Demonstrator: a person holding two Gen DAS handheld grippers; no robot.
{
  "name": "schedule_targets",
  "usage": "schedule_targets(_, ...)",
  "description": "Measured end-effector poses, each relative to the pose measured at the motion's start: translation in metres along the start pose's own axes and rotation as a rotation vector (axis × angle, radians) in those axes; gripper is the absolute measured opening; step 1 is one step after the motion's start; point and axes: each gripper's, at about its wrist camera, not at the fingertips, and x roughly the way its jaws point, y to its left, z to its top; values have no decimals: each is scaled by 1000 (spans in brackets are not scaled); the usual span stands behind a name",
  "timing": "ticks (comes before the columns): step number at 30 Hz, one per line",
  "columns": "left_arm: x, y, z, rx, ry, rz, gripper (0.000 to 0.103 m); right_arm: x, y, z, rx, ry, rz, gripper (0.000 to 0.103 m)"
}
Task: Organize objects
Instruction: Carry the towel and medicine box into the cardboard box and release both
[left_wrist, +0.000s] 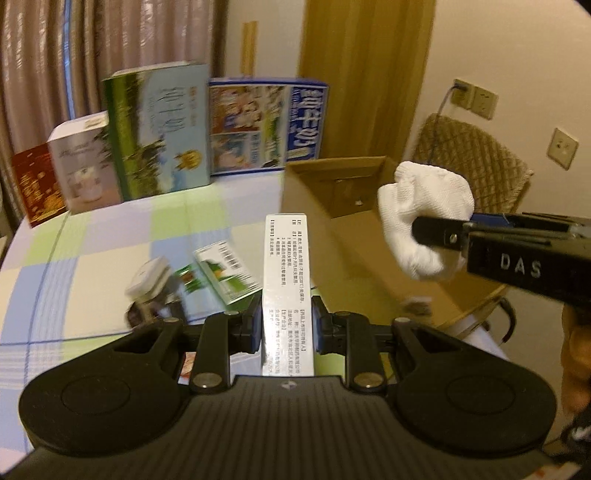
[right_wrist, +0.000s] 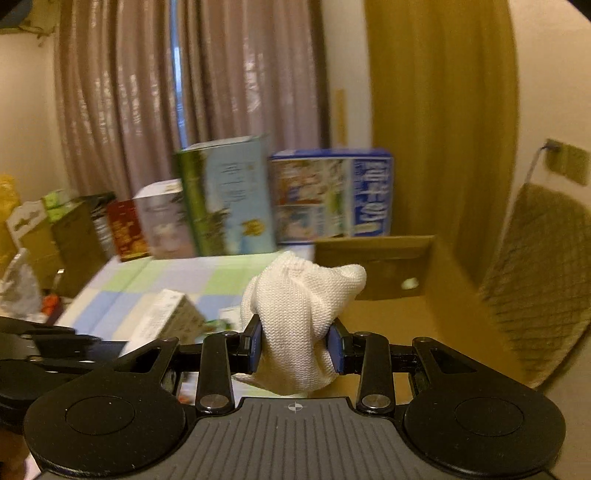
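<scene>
Your left claw (left_wrist: 287, 325) is squeezed shut on a long white box (left_wrist: 286, 266) with small black writing on it. The box sticks out straight ahead between the blue pads (left_wrist: 255, 328) and is up off the tabletop (left_wrist: 74, 258), which wears a cloth of green, blue and white squares. Your right claw (right_wrist: 295, 347) is closed tight on a white cloth bundle (right_wrist: 295, 317), soft and knitted like a sock. In the left view the bundle hangs over the near edge of the open cardboard box (left_wrist: 332, 192), which sits on the right side of the tabletop. Below the long white box lie some small things: a green and white packet (left_wrist: 225, 273) and a little jar with a white lid (left_wrist: 147, 291). They look blurry, so you cannot read them. At the back of the tabletop stand four boxes in a row: a red box (left_wrist: 35, 184), a pale box (left_wrist: 85, 166), a tall green and blue carton (left_wrist: 159, 129) and a blue carton with pictures (left_wrist: 266, 125). Behind them hang curtains (right_wrist: 184, 92). A woven chair (left_wrist: 469, 155) stands to the right, behind the cardboard box.
</scene>
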Motion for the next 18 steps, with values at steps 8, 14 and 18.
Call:
schedule_targets(8,16,-48,20,19,-24,-89,21,-17,-64,5,41,11,-90,33)
schedule_targets(14,36,-80,30,36,-15,-145,21,-22,-91,-1,51,27,-128,33)
schedule_targets(18,48,-96,32,59,-4,-159,21,-25,-108,-4,71,34,-147,33)
